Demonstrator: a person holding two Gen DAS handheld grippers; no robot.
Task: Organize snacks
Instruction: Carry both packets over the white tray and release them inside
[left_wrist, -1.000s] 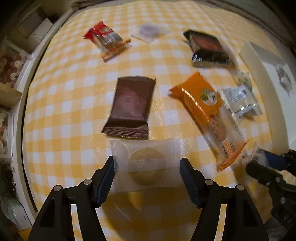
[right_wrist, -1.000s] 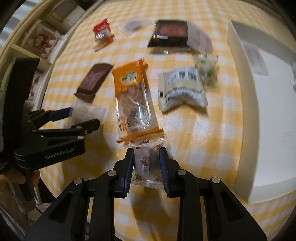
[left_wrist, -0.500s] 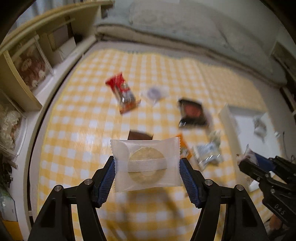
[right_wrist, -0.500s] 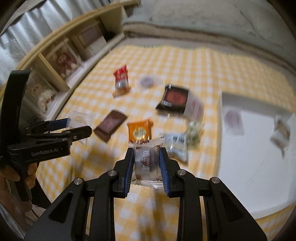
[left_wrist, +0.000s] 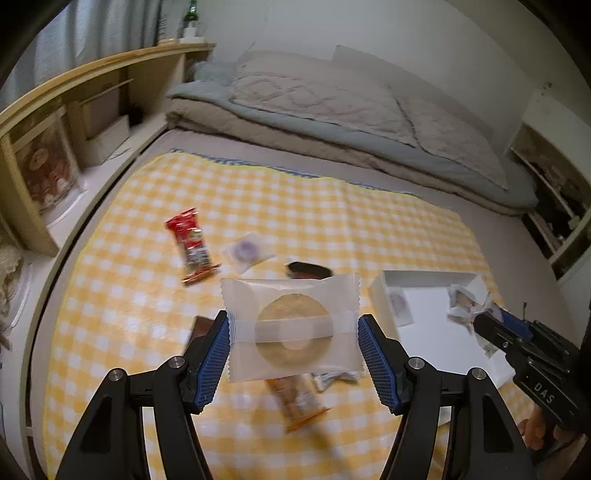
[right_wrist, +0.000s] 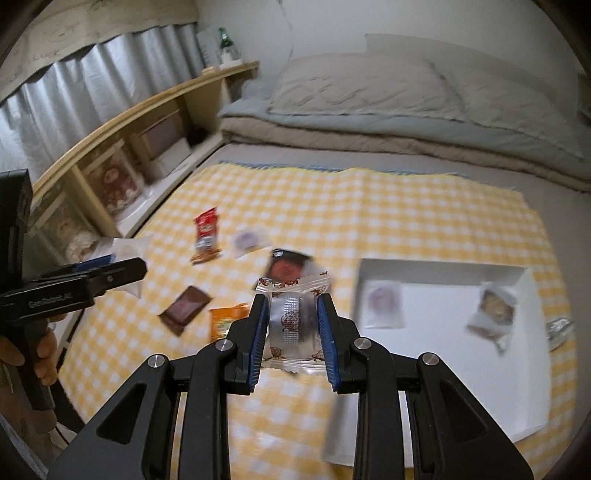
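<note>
**Q:** How far along was the sorting at that point?

**A:** Partway. The shallow white rectangular cardboard box (right_wrist: 443, 354) sat at about three o'clock on the yellow-and-white checked cloth (right_wrist: 369, 206), and it already had two wrapped pieces lying in it: a clear packet with a purplish centre (right_wrist: 380, 302) by its near-left corner and a crinkled clear packet with a brown biscuit (right_wrist: 493, 314) toward its right side. A small silvery wrapper (right_wrist: 559, 328) lay just past the right wall; I couldn't tell whether it counted as sorted.

**Q:** And what were you carrying?

**A:** Two things, both clear of the cloth. My left gripper (left_wrist: 293, 354) was clamped on the sides of a frosted white sachet with a round golden cake inside (left_wrist: 291, 328). My right gripper (right_wrist: 291, 325) was squeezed onto a small clear-and-silver sweet wrapper printed with brown cookies (right_wrist: 291, 321). Neither was in the box yet.

**Q:** What was left on the cloth?

**A:** From big to small, roughly: an orange long biscuit pack (right_wrist: 225, 321) at seven o'clock of my right hand's sweet, a black tray pack with a red picture (right_wrist: 286, 266) at twelve, a dark brown flat foil pouch (right_wrist: 184, 306) at nine, a red snack-bar wrapper (right_wrist: 207, 236) at ten, and a little clear sachet with a purple middle (right_wrist: 249, 238) beside it. I judged about half the job remained.
</note>
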